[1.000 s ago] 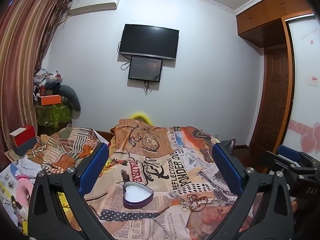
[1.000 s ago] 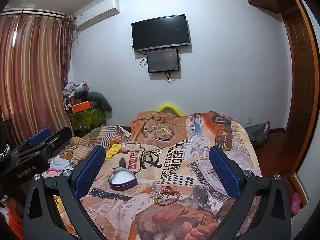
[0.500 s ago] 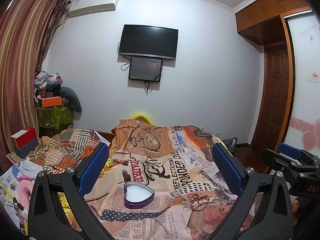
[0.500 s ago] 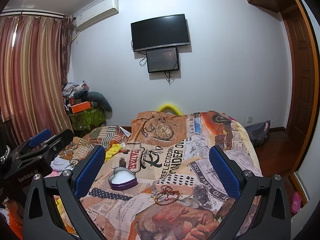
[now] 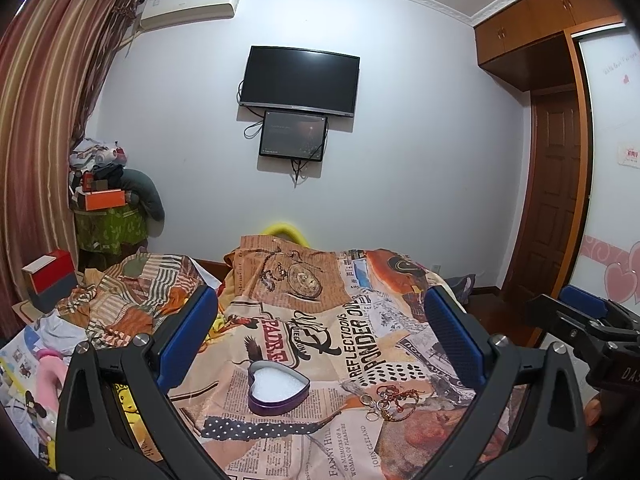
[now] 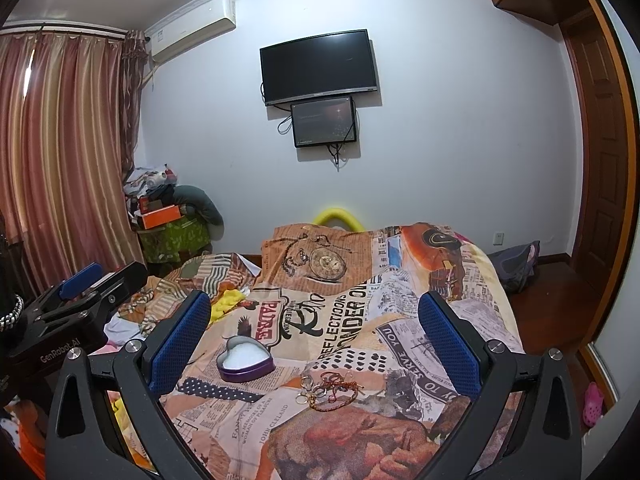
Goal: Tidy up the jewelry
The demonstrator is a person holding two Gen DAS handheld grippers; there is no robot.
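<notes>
Two claws hang above a bed [image 5: 360,320] spread with a newspaper-print quilt. The left claw [image 5: 320,344] fills the lower part of the left wrist view, its two blue-padded fingers [image 5: 188,332] spread wide with nothing between them. The right claw [image 6: 316,340] frames the lower part of the right wrist view the same way, gaping and empty.

One heart-shaped tin [image 5: 279,387], purple-walled with a white lining and no lid on it, sits on the quilt just below the middle of the left wrist view; in the right wrist view the tin [image 6: 245,363] lies lower left of center. One small heap of jewelry [image 5: 387,397] lies on the quilt to the right of the tin, near it but apart: several pale metal rings and a tangle of reddish cord or chain, too knotted to count piece by piece. In the right wrist view the heap [image 6: 329,390] sits at lower center, between the two fingers.

On the far wall, at upper center, hang two dark screens, one large television [image 5: 298,80] and one smaller screen [image 5: 293,138] just beneath it. One air conditioner [image 5: 188,6] is mounted at upper left, beside striped curtains [image 6: 60,160]. One orange box [image 5: 102,199] tops a pile at the left.
</notes>
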